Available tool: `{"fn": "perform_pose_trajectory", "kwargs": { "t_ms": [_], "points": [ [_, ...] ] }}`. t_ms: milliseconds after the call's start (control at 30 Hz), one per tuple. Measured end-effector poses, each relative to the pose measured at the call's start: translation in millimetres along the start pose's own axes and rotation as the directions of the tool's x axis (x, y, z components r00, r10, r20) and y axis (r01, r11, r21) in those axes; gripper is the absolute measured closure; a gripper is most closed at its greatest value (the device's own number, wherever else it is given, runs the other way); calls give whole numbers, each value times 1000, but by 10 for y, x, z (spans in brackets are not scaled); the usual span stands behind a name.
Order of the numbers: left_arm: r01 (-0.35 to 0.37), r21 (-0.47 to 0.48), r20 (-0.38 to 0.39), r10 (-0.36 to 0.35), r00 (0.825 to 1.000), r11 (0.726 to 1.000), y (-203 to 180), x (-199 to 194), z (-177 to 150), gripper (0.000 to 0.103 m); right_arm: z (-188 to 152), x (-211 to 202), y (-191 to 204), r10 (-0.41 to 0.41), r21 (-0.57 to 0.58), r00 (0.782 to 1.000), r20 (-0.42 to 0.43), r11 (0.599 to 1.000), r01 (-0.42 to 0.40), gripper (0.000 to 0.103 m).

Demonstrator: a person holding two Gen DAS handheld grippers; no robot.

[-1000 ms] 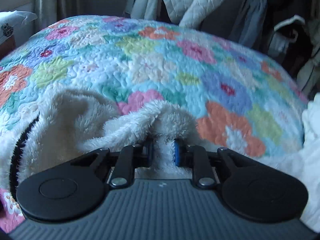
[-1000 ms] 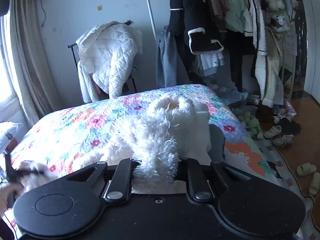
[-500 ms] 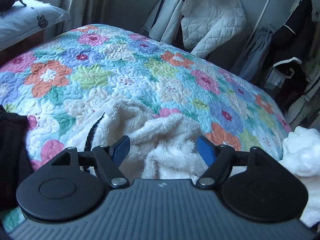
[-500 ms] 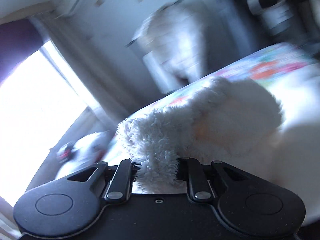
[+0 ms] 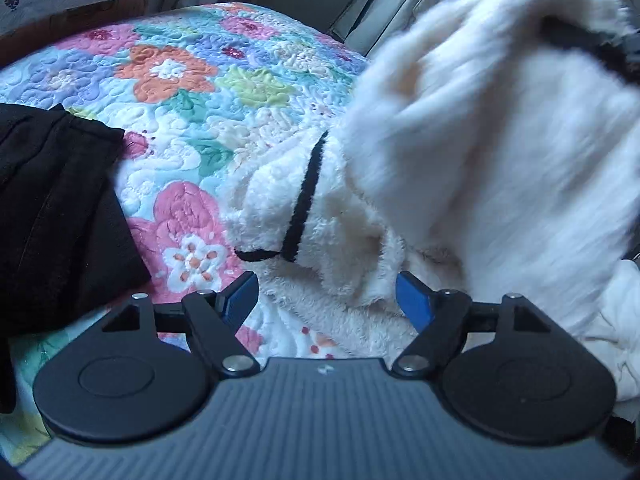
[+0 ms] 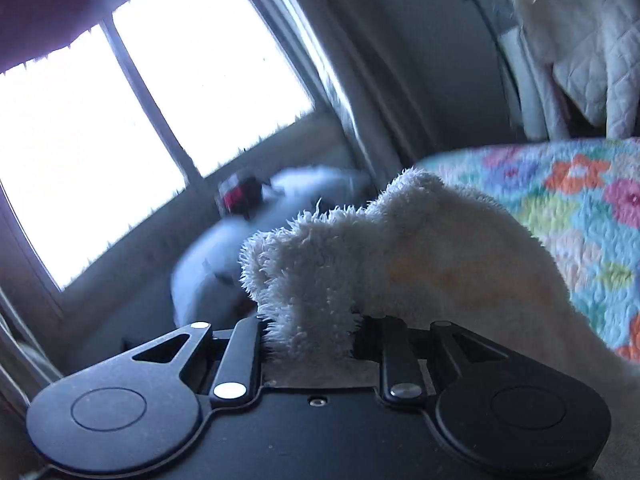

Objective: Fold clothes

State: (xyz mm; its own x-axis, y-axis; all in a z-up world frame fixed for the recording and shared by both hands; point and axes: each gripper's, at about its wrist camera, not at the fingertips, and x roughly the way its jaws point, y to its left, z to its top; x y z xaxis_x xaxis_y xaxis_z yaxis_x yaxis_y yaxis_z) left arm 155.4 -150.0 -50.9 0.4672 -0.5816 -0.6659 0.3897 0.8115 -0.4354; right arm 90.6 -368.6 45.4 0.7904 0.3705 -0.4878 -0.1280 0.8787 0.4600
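The fleece jacket (image 5: 460,152) is cream, shaggy pile with a black zipper (image 5: 305,196). The bedspread (image 5: 192,92) is quilted, stitched cloth. The dark garment (image 5: 52,208) looks soft and matt. Both grippers are matt black plastic with shiny metal rivets.

Daylight entered through window (image 6: 152,128), blown out to glare; room beside it stayed dim, bluish. Motion blur smeared fleece garment (image 5: 480,140) and pillow (image 6: 224,248) below window. Fisheye bending at edges.

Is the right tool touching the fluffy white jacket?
Touching. The right wrist view shows the right tool shut on a tuft of the fluffy white jacket, fleece squeezed between both fingers.
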Motion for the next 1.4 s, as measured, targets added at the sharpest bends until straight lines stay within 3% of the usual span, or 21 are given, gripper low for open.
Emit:
{"fn": "perform_pose_trajectory", "kwargs": {
  "t_ms": [67, 133, 267, 367, 467, 533, 667, 700, 733, 800, 867, 900, 1033, 1100, 1133, 1200, 1300, 1400],
  "points": [
    [-9, -25, -10, 8, 1000, 1000, 68, 111, -13, 27, -197, 40, -154, 21, 45, 996, -81, 999, -17, 74],
    [-18, -34, -5, 18, 1000, 999, 118, 204, -14, 27, -386, -155, -365, 65, 117, 994, -92, 992, -54, 69],
    [-11, -12, 64, 12, 998, 1000, 108, 254, 51, 26, -768, -821, -717, 29, 208, 998, -60, 978, -16, 52],
    [-7, 7, 110, 6, 994, 1000, 67, 311, 117, 29, -1013, -1269, -959, -62, 220, 997, -48, 973, 71, 47],
    [33, 71, 187, -46, 981, 997, -75, 274, 256, 55, -1168, -1461, -1302, -283, 187, 958, -54, 939, 288, 44],
    [69, 125, 255, -99, 962, 990, -170, 189, 387, 64, -1275, -1536, -1498, -356, 196, 932, -65, 911, 362, 44],
    [115, 212, 440, -200, 875, 970, -267, -9, 584, 68, -1410, -1489, -1820, -320, 302, 944, -80, 895, 329, 44],
    [115, 208, 454, -200, 868, 971, -262, 26, 597, 68, -1433, -1439, -1848, -314, 307, 945, -90, 894, 326, 44],
    [119, 194, 457, -197, 868, 974, -230, 94, 606, 64, -1456, -1384, -1869, -312, 308, 945, -100, 893, 327, 44],
    [91, 119, 399, -132, 908, 989, -113, 287, 613, 57, -1512, -1271, -1913, -294, 305, 946, -135, 896, 322, 40],
    [46, 36, 315, -55, 948, 998, 17, 494, 617, 56, -1578, -1214, -1930, -283, 303, 947, -152, 899, 317, 39],
    [43, -1, 297, -41, 954, 999, 77, 515, 610, 55, -1601, -1215, -1940, -275, 312, 949, -152, 898, 310, 39],
    [82, -118, 304, -43, 952, 990, 291, 352, 571, 43, -1633, -1274, -1991, -264, 334, 951, -161, 892, 304, 39],
    [6, -79, 297, 18, 955, 997, 223, 255, 565, 38, -1637, -1307, -2005, -275, 315, 944, -183, 893, 321, 34],
    [-65, -45, 285, 76, 955, 997, 133, 229, 541, 33, -1638, -1319, -2012, -283, 304, 939, -194, 893, 332, 29],
    [-205, 25, 268, 191, 944, 978, -47, 179, 493, 32, -1622, -1350, -2028, -303, 278, 933, -194, 895, 348, 24],
    [-219, 6, 287, 208, 935, 976, -119, -139, 319, 32, -1586, -1447, -2086, -281, 297, 949, -146, 902, 313, 24],
    [-219, -67, 334, 228, 914, 974, -195, -499, 95, 23, -1565, -1540, -2128, -266, 332, 957, -113, 898, 289, 24]
  ]
}}
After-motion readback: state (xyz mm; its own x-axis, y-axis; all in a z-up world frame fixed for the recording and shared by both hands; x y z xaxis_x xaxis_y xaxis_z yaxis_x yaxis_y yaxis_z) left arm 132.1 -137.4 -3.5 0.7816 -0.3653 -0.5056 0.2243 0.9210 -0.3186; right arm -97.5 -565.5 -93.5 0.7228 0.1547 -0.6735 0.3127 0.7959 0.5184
